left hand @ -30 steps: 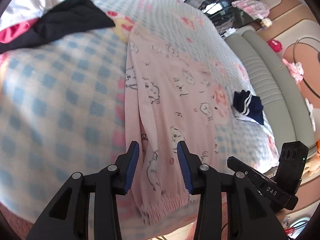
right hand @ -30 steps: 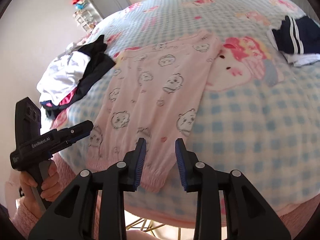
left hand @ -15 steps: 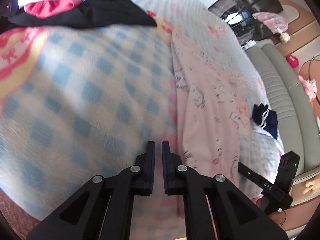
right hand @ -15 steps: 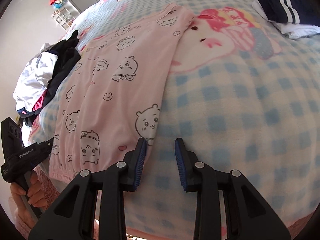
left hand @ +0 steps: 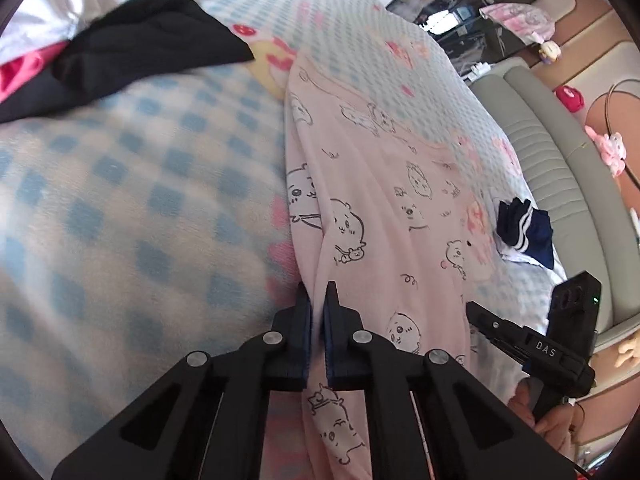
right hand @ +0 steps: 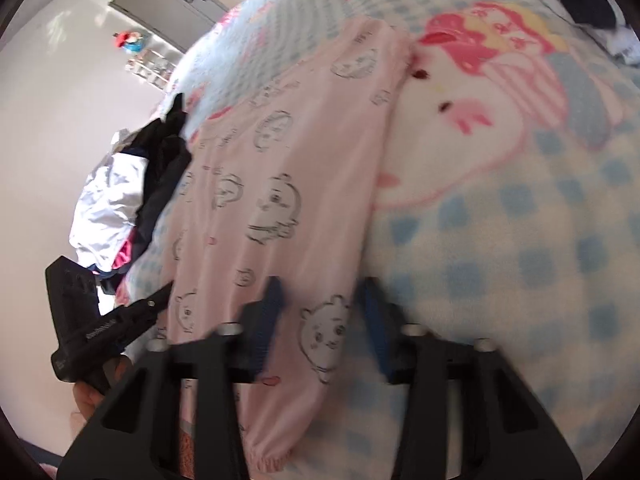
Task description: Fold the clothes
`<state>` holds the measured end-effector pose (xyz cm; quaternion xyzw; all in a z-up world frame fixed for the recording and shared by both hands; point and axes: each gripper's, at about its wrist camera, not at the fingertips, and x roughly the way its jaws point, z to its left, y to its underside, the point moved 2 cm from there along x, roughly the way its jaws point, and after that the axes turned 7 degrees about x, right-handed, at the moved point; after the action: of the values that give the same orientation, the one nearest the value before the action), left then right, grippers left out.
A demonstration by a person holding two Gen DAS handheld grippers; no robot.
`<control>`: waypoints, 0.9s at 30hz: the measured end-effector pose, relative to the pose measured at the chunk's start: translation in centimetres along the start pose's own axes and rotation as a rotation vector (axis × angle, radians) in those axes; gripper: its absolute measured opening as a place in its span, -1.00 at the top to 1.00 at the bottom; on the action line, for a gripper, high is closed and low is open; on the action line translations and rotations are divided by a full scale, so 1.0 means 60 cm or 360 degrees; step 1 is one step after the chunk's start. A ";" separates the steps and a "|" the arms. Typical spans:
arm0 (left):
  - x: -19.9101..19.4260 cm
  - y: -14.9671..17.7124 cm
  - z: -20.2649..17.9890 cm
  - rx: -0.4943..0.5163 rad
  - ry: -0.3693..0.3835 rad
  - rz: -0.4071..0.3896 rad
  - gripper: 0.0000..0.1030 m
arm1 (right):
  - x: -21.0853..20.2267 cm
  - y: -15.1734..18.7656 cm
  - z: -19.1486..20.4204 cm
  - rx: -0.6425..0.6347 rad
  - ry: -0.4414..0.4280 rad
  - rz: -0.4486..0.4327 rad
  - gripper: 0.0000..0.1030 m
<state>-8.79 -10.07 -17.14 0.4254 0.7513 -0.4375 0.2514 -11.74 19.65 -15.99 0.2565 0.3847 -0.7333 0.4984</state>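
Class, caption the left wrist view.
Left gripper pinches pink pyjama trousers on a checked blanket.

Bed: wore a blue-checked blanket.
Headboard: grey, padded, at three o'clock.
Wall: white, at nine o'clock.

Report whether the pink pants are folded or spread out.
Spread out. The pants lie at full length along the blanket, from cuff to waist, with no crosswise fold visible.

Pyjama trousers lie on blanket, clothes pile beside.
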 end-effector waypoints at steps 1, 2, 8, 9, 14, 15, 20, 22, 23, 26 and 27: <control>-0.003 0.002 0.005 -0.0010 0.0011 -0.0012 0.90 | 0.001 -0.001 0.002 -0.0001 -0.0007 -0.0006 0.89; 0.002 0.005 0.017 -0.0022 -0.0002 -0.0002 0.90 | 0.002 0.001 -0.001 -0.0004 0.0017 -0.0017 0.92; -0.013 0.016 0.035 -0.0033 -0.0020 -0.0028 0.87 | 0.012 0.021 -0.040 -0.0008 0.0194 -0.0027 1.00; -0.022 0.015 0.037 -0.0037 -0.0025 -0.0047 0.85 | 0.005 0.022 -0.039 -0.0026 0.0222 -0.0046 1.00; -0.061 -0.005 0.064 -0.0126 0.0060 -0.0137 0.81 | -0.038 0.007 -0.035 -0.0049 0.0200 -0.0130 0.95; -0.062 -0.013 0.069 -0.0148 0.0105 -0.0142 0.67 | -0.042 0.001 -0.036 -0.0031 0.0146 -0.0126 0.91; -0.009 -0.053 0.055 -0.0107 0.0192 -0.0033 0.18 | -0.026 -0.030 -0.028 0.0067 -0.0009 -0.0140 0.48; 0.014 -0.062 0.040 -0.0053 0.0184 0.0015 0.19 | -0.005 -0.043 -0.028 0.0103 -0.0030 -0.0105 0.43; 0.021 -0.065 0.033 -0.0028 0.0191 0.0024 0.22 | 0.009 -0.047 -0.027 0.0121 -0.0037 -0.0071 0.29; 0.037 -0.066 0.010 0.0071 0.0144 0.0049 0.94 | 0.052 -0.057 -0.022 0.0150 -0.0057 0.0032 0.26; 0.035 -0.065 0.002 0.0120 0.0090 0.0027 0.94 | 0.060 -0.058 -0.018 0.0144 -0.0061 0.0049 0.85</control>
<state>-13.21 -10.33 -17.02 0.4531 0.7374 -0.4511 0.2176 -16.33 19.36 -18.24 0.2706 0.3375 -0.7471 0.5047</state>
